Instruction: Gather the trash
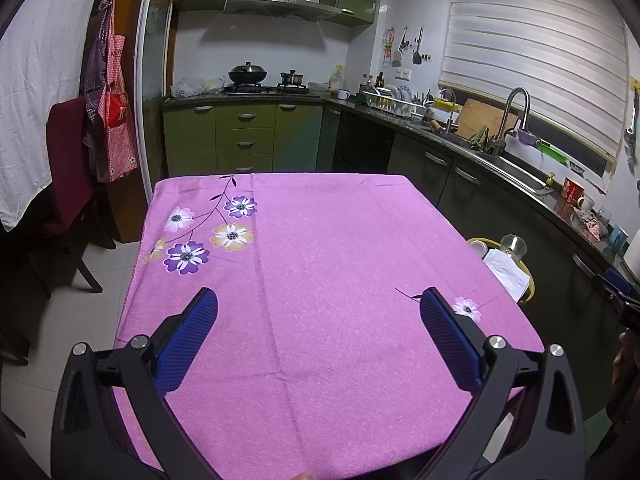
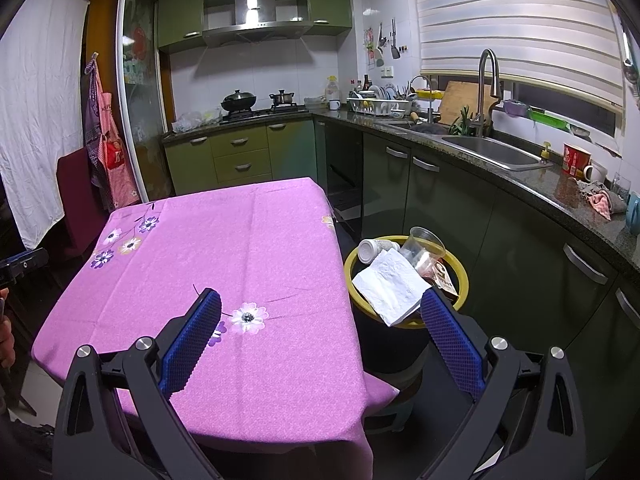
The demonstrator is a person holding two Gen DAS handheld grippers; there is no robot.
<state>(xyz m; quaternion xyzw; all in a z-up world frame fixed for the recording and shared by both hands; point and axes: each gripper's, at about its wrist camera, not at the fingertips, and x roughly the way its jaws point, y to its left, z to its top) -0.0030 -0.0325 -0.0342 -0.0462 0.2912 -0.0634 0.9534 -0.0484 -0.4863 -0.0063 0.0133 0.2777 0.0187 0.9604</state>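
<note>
At far left, behind the table, a dark red chair [image 2: 78,196] stands w/ checked aprons [image 2: 107,152] hanging beside it and a white sheet [image 2: 38,120] over the wall. Centre: table under a pink floral tablecloth [image 1: 320,280], its top bare. Left gripper [image 1: 318,320] hangs above the near half of the cloth, jaws spread wide, nothing between the blue pads [image 1: 188,344]. Right gripper [image 2: 320,320] is also wide apart and empty; its left pad sits over the table's near right corner by a white flower print [image 2: 249,317], its right pad over the bin's near rim. Trash is all in the yellow-rimmed bin [image 2: 464,280], just beside the table's right edge: a white paper napkin [image 2: 390,286] draped over the near rim, a clear plastic cup [image 2: 424,250] tilted on top, a small white bottle [image 2: 370,250] lying at the back, a brown packet [image 2: 444,278] partly hidden. Further right, dark countertop w/ steel sink [image 2: 488,152], tall faucet [image 2: 490,80], red cup [image 2: 576,158], pink rag [image 2: 602,202]. Striped blind [image 2: 512,16] above.
</note>
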